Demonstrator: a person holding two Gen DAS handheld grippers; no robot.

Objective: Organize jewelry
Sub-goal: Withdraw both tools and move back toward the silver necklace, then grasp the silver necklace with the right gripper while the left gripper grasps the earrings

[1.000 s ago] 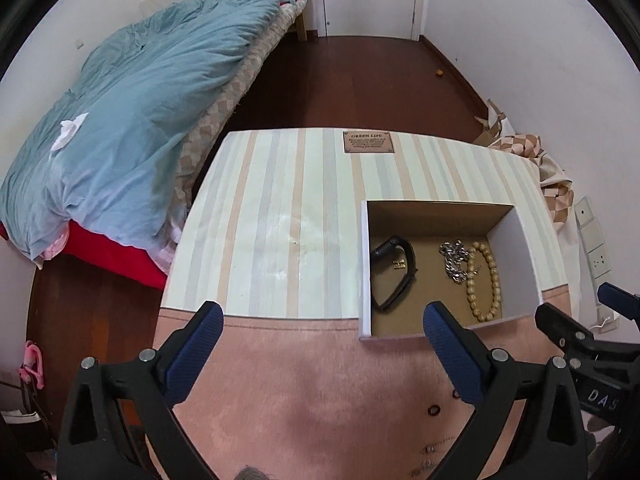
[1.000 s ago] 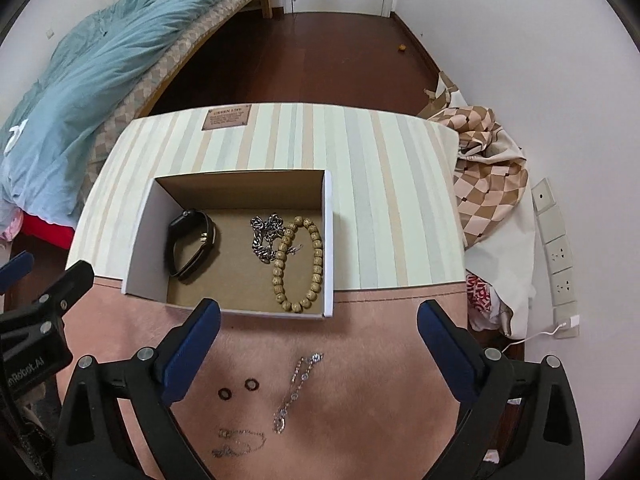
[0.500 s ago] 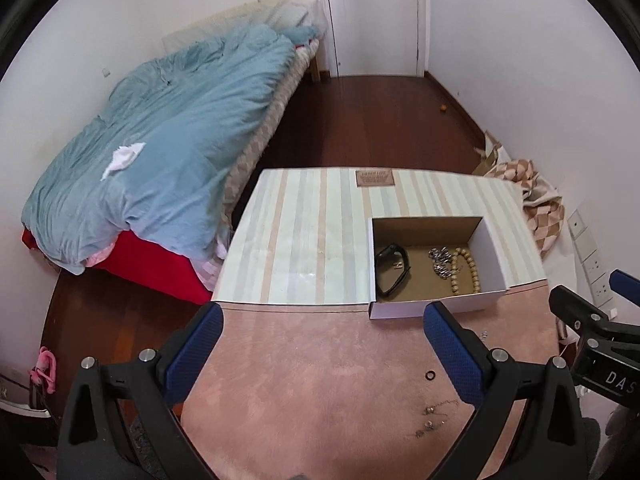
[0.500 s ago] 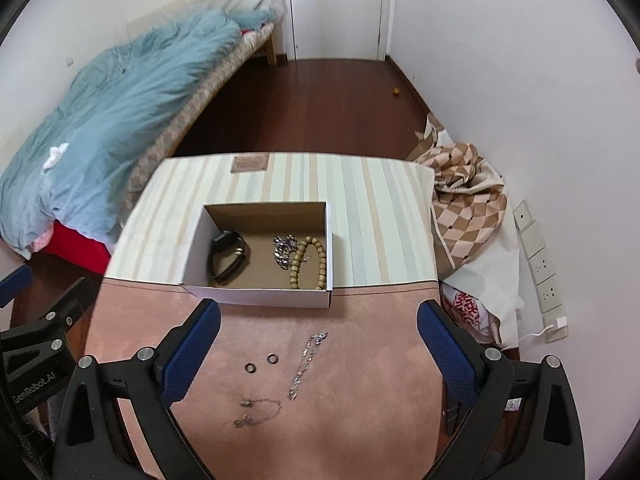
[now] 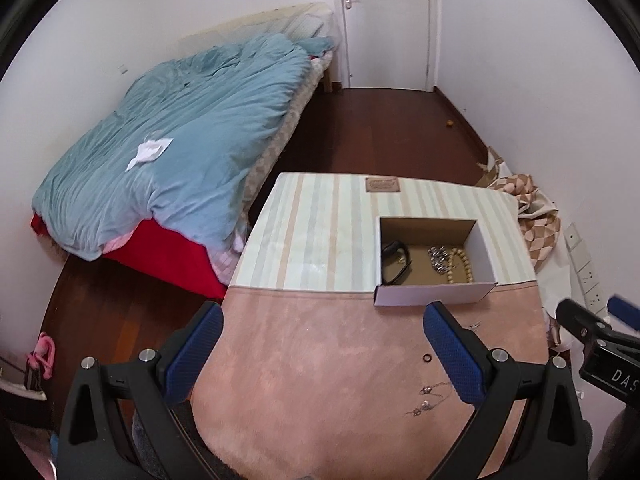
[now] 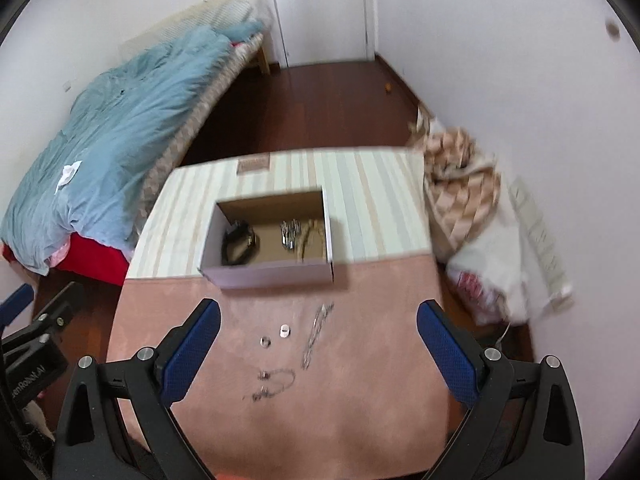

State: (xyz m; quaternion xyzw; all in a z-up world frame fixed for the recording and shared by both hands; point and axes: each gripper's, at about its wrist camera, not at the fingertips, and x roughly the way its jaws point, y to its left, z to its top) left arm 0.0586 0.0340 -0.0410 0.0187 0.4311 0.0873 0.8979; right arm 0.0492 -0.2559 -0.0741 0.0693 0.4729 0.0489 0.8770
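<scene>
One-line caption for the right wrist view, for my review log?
Open right gripper hovers above two rings, a chain and a necklace on the pink mat, before the partly filled box.

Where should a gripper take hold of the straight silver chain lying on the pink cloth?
Probably mid-length on the silver chain, coming straight down, fingers closing across its narrow width. It lies flat and stretched out, clear of the two rings, so a crosswise pinch seems safest.
</scene>
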